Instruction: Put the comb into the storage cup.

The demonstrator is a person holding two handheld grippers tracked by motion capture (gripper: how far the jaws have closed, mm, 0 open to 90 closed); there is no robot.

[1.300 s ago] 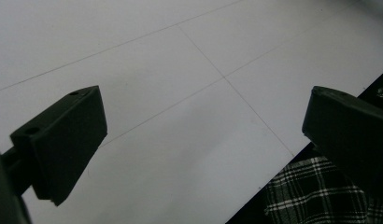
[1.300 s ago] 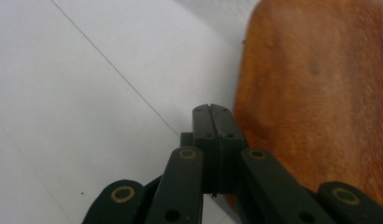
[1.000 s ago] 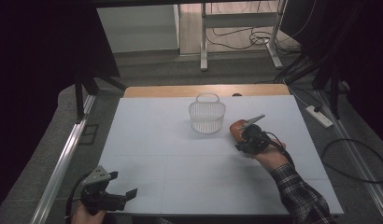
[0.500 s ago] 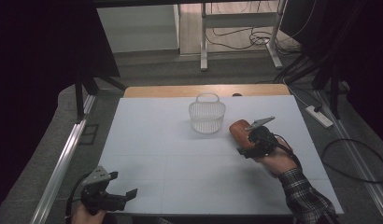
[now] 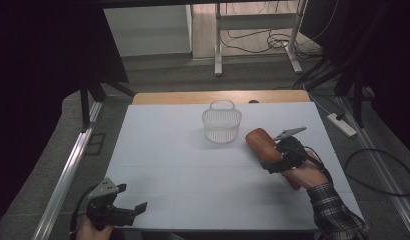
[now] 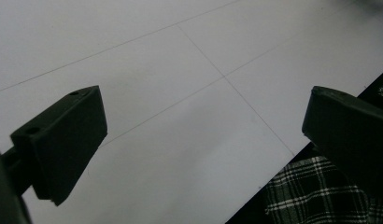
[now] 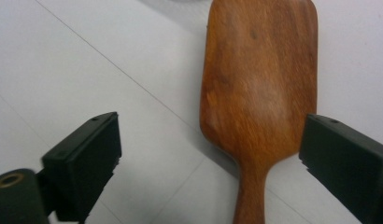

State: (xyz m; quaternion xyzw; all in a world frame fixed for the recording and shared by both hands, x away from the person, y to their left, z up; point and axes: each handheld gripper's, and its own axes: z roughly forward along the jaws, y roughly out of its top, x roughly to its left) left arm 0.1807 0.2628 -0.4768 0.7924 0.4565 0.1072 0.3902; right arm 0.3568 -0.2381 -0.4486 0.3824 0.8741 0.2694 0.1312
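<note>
**Q:** Paddle placement is being asked about first: where is it lying, and how is it being held?

**R:** The wooden paddle (image 5: 262, 145) is being seen flat on the white table (image 5: 158, 150), just beside the mesh basket (image 5: 221, 125), at about four o'clock from it. It is not being gripped. The right gripper (image 7: 213, 163) is being shown with its jaws standing wide apart, having just been opening, with the handle lying between them but not being pressed by either pad.

**Q:** Which way is the long axis being pointed?

**R:** In the high view the blade is being aimed toward ten o'clock and the handle toward four o'clock, straight back into the right gripper (image 5: 279, 159). In the right gripper view the blade is being seen ahead at twelve o'clock, so tool and paddle are being kept in one line.

**Q:** And the other tool?

**R:** The left gripper (image 5: 124, 212) is being held well apart at the near left corner, jaws spread, nothing between them; bare table is being seen past them in the left gripper view (image 6: 203, 140). The right hand is being judged the nearer one by far, so any re-grip is likely being left to it, along that handle axis.
</note>
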